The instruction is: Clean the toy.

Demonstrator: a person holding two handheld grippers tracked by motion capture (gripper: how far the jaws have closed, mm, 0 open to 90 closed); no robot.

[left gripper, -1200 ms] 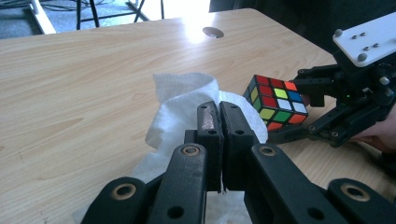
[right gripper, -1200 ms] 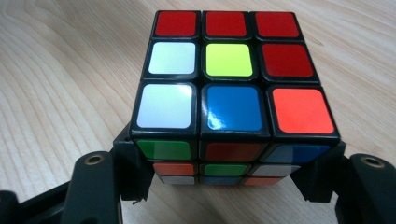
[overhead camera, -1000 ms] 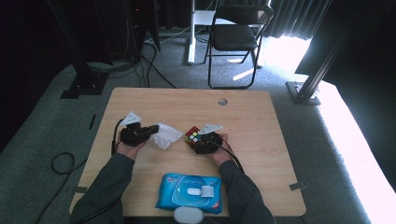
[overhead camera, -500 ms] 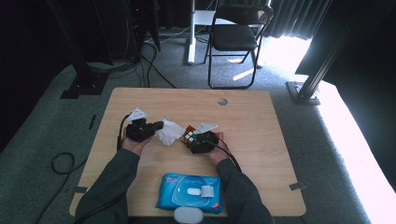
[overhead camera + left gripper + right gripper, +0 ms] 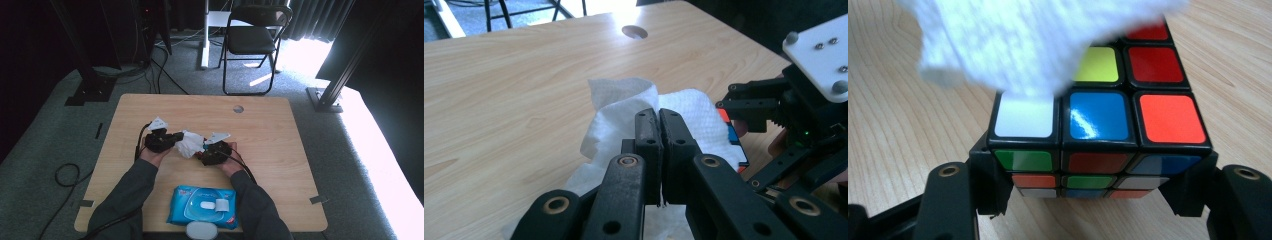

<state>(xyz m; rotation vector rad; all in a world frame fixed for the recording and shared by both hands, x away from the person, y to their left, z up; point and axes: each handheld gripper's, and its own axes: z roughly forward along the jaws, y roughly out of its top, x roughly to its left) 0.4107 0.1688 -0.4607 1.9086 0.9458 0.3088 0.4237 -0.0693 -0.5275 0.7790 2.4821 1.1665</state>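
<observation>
A dark room with grey carpet holds one light wooden table (image 5: 280, 150), with one black folding chair (image 5: 252, 37) standing beyond its far edge in a patch of daylight. The tabletop has one round cable hole (image 5: 238, 108) near its far side.

On the near edge lies one blue pack of wet wipes (image 5: 202, 206) with a white flap lid; its printing is too small to read. One small pale rounded object (image 5: 201, 230) sits just at the table's edge below it, too unclear to identify.

Two sleeved forearms come in from the bottom and angle inward, so the hands meet near the table's middle. The left gripper (image 5: 172, 139) points rightward toward the other one, its jaws pressed tight together on one crumpled white wipe (image 5: 624, 112), which drapes over the top of the cube. The right gripper (image 5: 210, 150) points leftward, its two jaws clamped on opposite sides of one scrambled puzzle cube (image 5: 1103, 125), held just above the wood. In the right gripper view the cube's upper face shows white, blue, orange, yellow and red stickers, with the wipe covering its far rows; green, red and blue stickers show on the near face. No writing is readable on the cube.

One grey three-cornered plate tops each gripper, two in all.
</observation>
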